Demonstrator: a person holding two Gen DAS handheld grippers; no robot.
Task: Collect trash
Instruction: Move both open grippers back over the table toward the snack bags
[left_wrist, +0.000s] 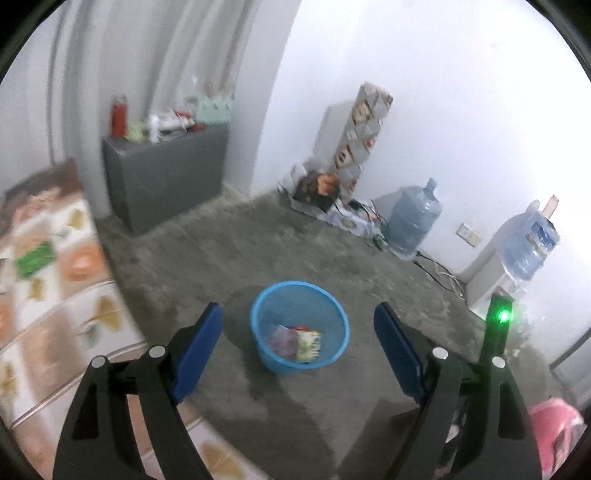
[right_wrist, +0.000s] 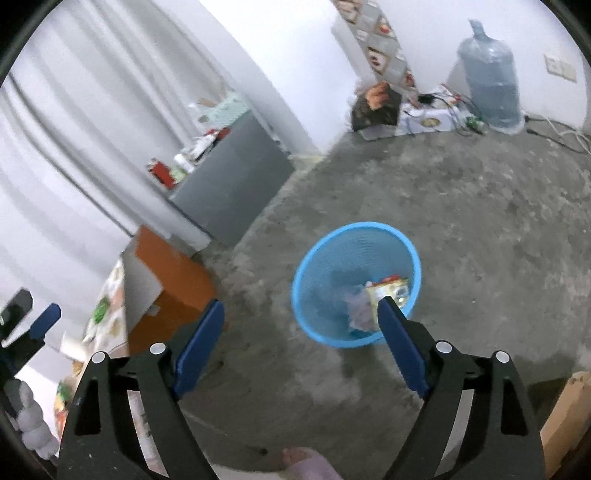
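table: patterned cloth top (left_wrist: 44, 295), far left of left wrist view, blurred; green packet (left_wrist: 35, 260) lies on it
cabinet: grey (left_wrist: 166, 177), against curtain; red bottle (left_wrist: 119, 116) and clutter on top
left gripper: (left_wrist: 297, 338) jaws wide apart, nothing between pads, up above the floor; bin shows in the gap
bin: blue mesh basket (left_wrist: 334, 306) upright on grey concrete floor (left_wrist: 229, 236), apart from the furniture
trash: yellow wrapper (left_wrist: 308, 343) plus pale crumpled pieces inside the bin, at bottom
right gripper: (right_wrist: 301, 341) jaws spread wide, empty; right fingertip overlaps bin rim in right wrist view
back wall: tall patterned box (left_wrist: 364, 133), water jug (left_wrist: 415, 218) on floor, cables beside
far right: dispenser with bottle (left_wrist: 528, 243); pink thing (left_wrist: 554, 424) at edge, blurred
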